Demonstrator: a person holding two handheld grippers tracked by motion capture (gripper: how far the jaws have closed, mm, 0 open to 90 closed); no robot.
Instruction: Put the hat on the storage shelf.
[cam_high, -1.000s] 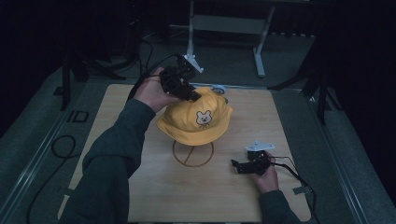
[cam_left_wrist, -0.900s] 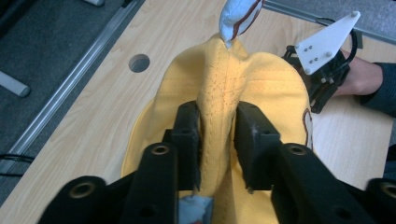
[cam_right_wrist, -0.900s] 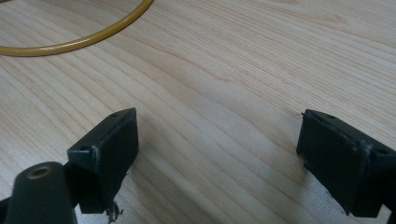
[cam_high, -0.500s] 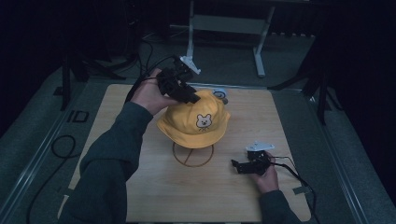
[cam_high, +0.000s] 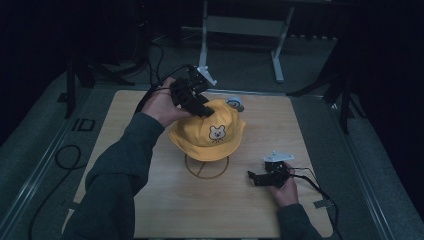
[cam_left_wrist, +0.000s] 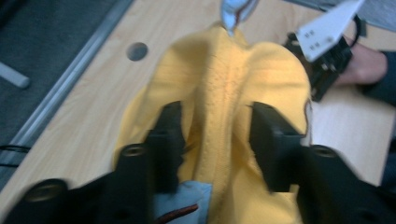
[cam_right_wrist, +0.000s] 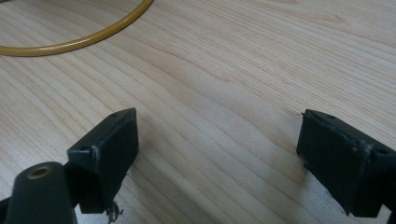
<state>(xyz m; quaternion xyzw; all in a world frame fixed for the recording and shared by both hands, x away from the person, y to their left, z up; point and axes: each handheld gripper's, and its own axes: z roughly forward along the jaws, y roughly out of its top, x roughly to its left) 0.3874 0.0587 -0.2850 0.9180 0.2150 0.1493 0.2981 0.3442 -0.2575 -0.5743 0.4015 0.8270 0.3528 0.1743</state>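
As its jaws spring wide, the left gripper (cam_high: 200, 102) lets go of the yellow hat (cam_high: 207, 131), which now sits on the gold wire stand (cam_high: 206, 166) near the middle of the table (cam_high: 150, 200). A second ago those jaws were pinching the back of the crown; they have just been opening, and the left gripper view shows them standing well apart with a raised fold of yellow cloth (cam_left_wrist: 219, 93) between them, the pads no longer pressing on it. The hat itself has hardly shifted across the three high views: bear patch to the front, brim drooping over the stand's ring. Just behind it lies a small blue and white thing (cam_high: 234, 103), too small to make out.

The right gripper (cam_high: 260, 178) rests on the wood to the right of the stand, in the same place as a second ago, jaws wide and holding nothing; its own view takes in bare table and a curve of the stand's ring (cam_right_wrist: 79, 37).

The release suggests the hanging is done or nearly so. What seems left is for the left hand to draw clear without snagging the fold and tugging the hat askew.
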